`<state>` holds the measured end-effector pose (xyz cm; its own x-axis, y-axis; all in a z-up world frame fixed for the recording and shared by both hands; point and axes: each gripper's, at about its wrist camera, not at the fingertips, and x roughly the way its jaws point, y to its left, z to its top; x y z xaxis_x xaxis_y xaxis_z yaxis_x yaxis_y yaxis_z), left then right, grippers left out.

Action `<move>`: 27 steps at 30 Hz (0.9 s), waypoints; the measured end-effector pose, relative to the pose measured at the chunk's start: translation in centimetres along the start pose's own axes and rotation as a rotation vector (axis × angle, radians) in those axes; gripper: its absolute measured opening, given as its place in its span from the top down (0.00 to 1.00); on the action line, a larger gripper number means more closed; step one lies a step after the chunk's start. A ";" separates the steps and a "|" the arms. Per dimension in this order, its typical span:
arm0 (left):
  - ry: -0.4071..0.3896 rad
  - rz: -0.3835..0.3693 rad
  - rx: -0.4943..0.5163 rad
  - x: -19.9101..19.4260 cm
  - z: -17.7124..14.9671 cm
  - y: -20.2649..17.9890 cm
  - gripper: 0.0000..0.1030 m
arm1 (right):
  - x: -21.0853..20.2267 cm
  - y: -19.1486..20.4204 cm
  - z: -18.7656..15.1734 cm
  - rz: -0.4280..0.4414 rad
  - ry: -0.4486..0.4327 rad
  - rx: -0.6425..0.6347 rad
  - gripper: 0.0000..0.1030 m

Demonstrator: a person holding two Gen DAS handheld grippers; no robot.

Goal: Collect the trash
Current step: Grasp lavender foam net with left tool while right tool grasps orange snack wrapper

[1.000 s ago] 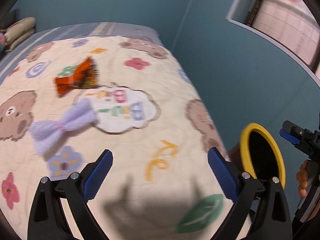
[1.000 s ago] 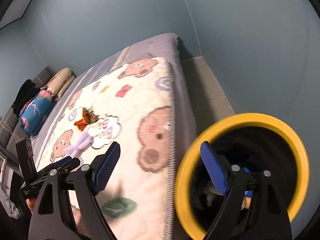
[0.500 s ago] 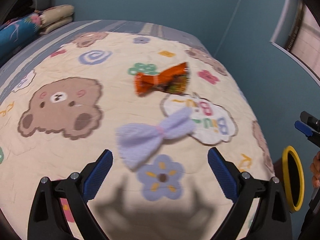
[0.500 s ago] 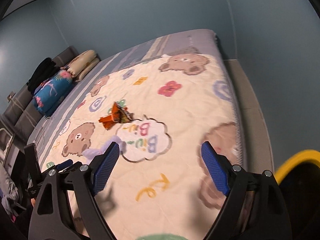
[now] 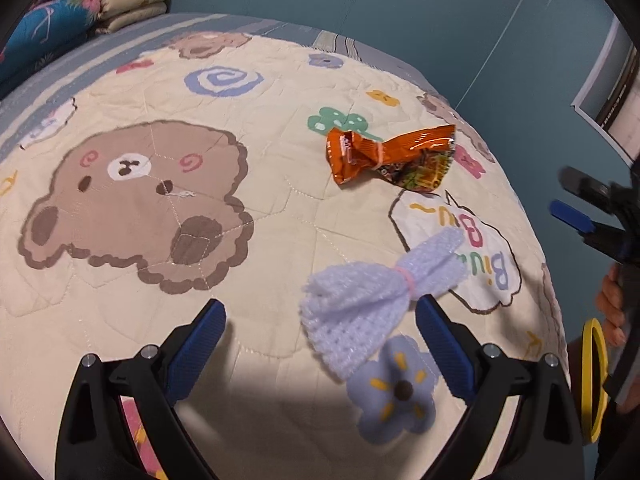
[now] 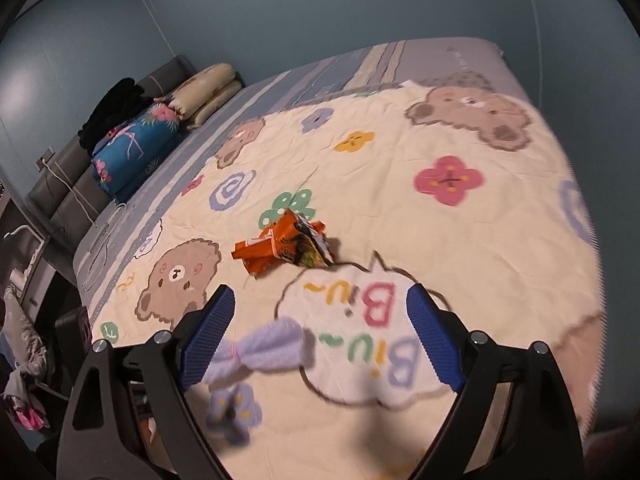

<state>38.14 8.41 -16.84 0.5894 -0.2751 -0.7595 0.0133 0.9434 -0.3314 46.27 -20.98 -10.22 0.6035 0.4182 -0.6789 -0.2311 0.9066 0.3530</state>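
While both grippers hang over a cartoon-print quilt (image 5: 256, 272) spread on a bed, neither holds anything. The left gripper (image 5: 320, 344) has its blue-padded jaws spread wide; a lilac mesh piece tied like a bow (image 5: 368, 300) lies on the quilt between them, nearer the right-hand finger, and the pads do not touch it. Beyond the fingertips and a little to the right lies an orange snack wrapper (image 5: 392, 158), pinched at its middle, well apart from the jaws. At the right edge of this view a hand (image 5: 610, 304) holds the other tool, and a yellow-rimmed bin (image 5: 594, 380) shows just below it, off the side of the bed.

The right gripper (image 6: 320, 340) is opening its jaws, with bare quilt and a printed speech bubble between them. The lilac bow (image 6: 264, 350) lies just inside its left-hand finger, partly hidden behind it. The orange wrapper (image 6: 284, 248) sits ahead of that finger's tip, farther up the quilt. Folded bedding (image 6: 168, 124) is stacked at the far left of the bed.
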 end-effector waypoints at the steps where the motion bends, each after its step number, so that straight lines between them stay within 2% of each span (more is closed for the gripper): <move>1: 0.004 -0.008 -0.006 0.3 0.1 0.2 0.10 | 1.2 0.2 0.5 0.015 0.009 0.002 0.18; 13: 0.042 -0.028 0.021 3.6 0.7 -0.5 0.13 | 11.5 0.6 4.1 -0.006 0.084 0.031 0.18; 18: 0.048 -0.048 0.035 4.3 0.3 -1.0 0.31 | 14.4 0.7 3.6 -0.009 0.135 0.010 0.31; 19: 0.048 -0.053 0.039 4.4 0.2 -1.1 0.40 | 14.8 0.8 3.3 -0.013 0.143 -0.005 0.34; 21: 0.041 -0.050 0.040 4.4 0.0 -1.3 0.49 | 15.5 0.9 2.8 -0.016 0.164 -0.017 0.49; 25: 0.006 -0.040 0.048 3.8 -0.1 -1.9 0.72 | 16.2 1.2 2.5 -0.004 0.177 -0.025 0.61; 26: 0.001 -0.032 0.064 3.7 -0.2 -2.2 0.91 | 16.4 1.4 2.4 -0.010 0.179 -0.036 0.66; 27: 0.018 -0.047 0.074 3.9 -0.3 -2.4 0.90 | 16.4 1.6 2.3 -0.015 0.181 -0.044 0.69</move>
<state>40.13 4.99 -19.18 0.5719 -0.3217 -0.7546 0.1001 0.9404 -0.3251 57.55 -12.81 -19.36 0.4604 0.4045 -0.7902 -0.2589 0.9126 0.3164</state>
